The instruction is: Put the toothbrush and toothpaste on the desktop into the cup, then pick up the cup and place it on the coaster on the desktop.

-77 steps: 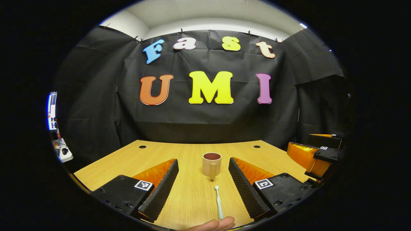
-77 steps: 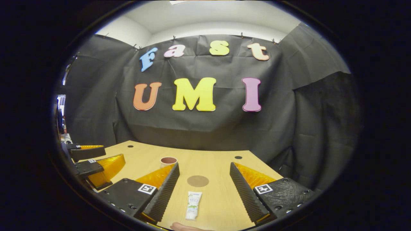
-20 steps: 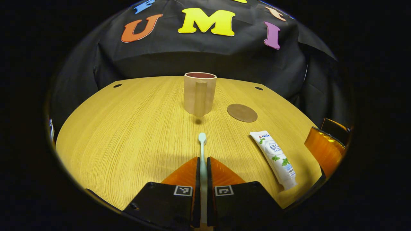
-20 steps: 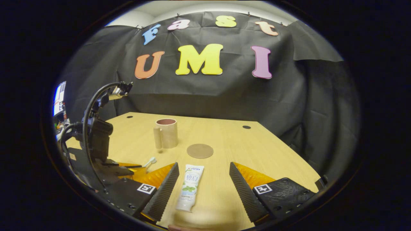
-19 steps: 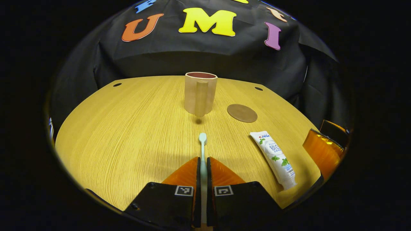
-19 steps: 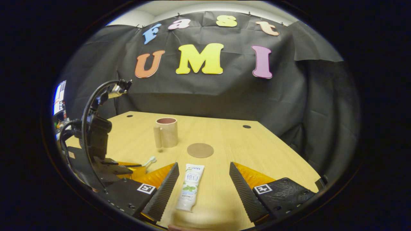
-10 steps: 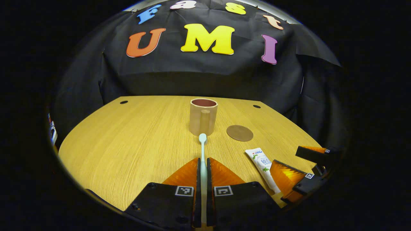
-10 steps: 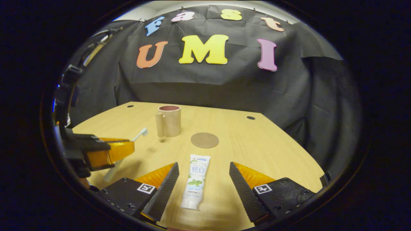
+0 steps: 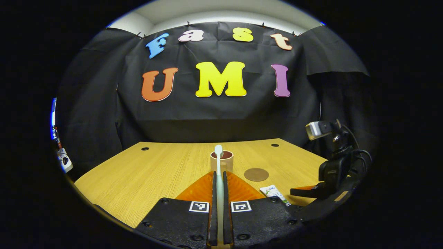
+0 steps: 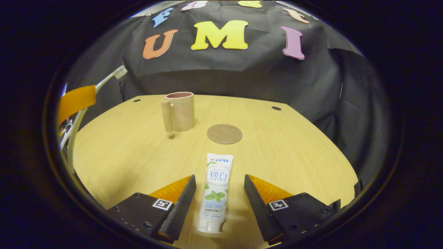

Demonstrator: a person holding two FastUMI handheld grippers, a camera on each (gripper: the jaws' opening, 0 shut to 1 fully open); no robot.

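Toothbrush [image 9: 218,162] sits clamped in the closed left gripper [image 9: 218,180], raised short of the cup [image 10: 179,111], and could catch its rim and topple it. Toothpaste [image 10: 215,188] lies between the right gripper's [image 10: 219,193] spread fingers, near the coaster [image 10: 224,134].

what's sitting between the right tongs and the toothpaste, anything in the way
Nothing visible. In the right gripper view the toothpaste lies flat on the desktop, directly between the open fingers of the right tongs. The cup and coaster sit farther back, clear of it.
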